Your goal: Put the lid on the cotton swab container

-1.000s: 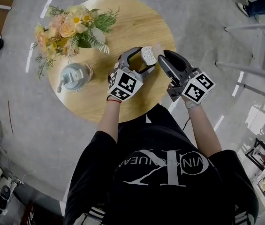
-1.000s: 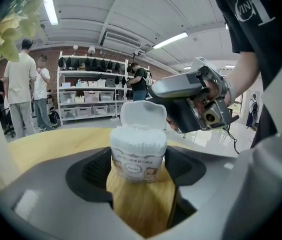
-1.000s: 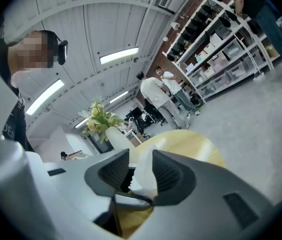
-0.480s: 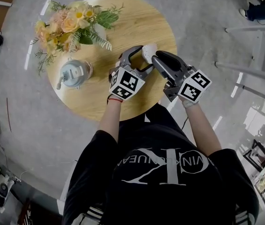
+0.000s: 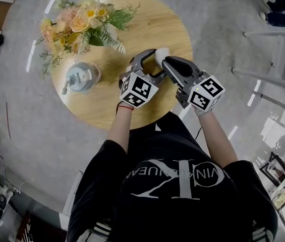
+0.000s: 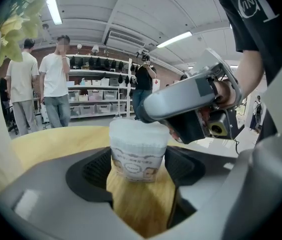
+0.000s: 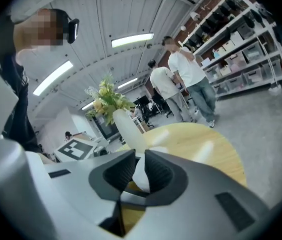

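On the round wooden bench (image 5: 102, 105), left hand-held gripper (image 5: 151, 63) clamps the labelled cotton swab container (image 6: 138, 159); right hand-held gripper (image 7: 140, 173), jaws just closing, pinches its white lid (image 6: 138, 129).

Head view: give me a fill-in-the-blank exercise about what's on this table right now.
1. The left gripper has the cotton swab container between its ___.
2. The container stands on a ___ wooden table.
3. The white vase on that table holds ___.

Missing words: jaws; round; flowers.
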Tool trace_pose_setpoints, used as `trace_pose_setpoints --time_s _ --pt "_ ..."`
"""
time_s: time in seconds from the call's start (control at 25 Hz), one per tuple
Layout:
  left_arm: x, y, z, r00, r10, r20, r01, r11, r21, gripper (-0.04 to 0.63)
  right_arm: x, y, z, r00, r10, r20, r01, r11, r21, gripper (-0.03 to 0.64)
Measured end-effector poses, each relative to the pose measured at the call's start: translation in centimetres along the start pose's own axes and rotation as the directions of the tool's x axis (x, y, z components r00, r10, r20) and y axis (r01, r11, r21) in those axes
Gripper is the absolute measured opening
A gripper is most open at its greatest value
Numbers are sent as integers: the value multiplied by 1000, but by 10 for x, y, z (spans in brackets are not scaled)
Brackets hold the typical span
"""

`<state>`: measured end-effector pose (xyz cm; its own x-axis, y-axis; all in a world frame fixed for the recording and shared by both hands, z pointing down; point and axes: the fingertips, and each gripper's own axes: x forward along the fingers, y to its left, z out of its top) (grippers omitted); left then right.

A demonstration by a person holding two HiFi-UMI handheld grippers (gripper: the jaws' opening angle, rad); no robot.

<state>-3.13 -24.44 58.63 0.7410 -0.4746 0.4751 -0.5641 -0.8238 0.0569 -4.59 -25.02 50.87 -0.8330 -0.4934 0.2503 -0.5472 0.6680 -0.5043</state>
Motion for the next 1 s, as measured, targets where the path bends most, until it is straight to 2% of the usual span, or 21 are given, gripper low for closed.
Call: trace_pose_setpoints --time_s 0.16,0.44,1.0 --pt "0 1 -1 1000 1 4 -1 1000 -1 341 5 1 -6 997 -28 -70 21 995 -102 51" --pt "0 1 -2 1000 -4 4 4 1000 -1 341 8 0 -9 986 -79 -144 51 981 -186 26" --pt "0 1 -3 1000 -5 -1 4 1000 -4 341 12 -2 -12 967 -118 -227 68 974 -218 15"
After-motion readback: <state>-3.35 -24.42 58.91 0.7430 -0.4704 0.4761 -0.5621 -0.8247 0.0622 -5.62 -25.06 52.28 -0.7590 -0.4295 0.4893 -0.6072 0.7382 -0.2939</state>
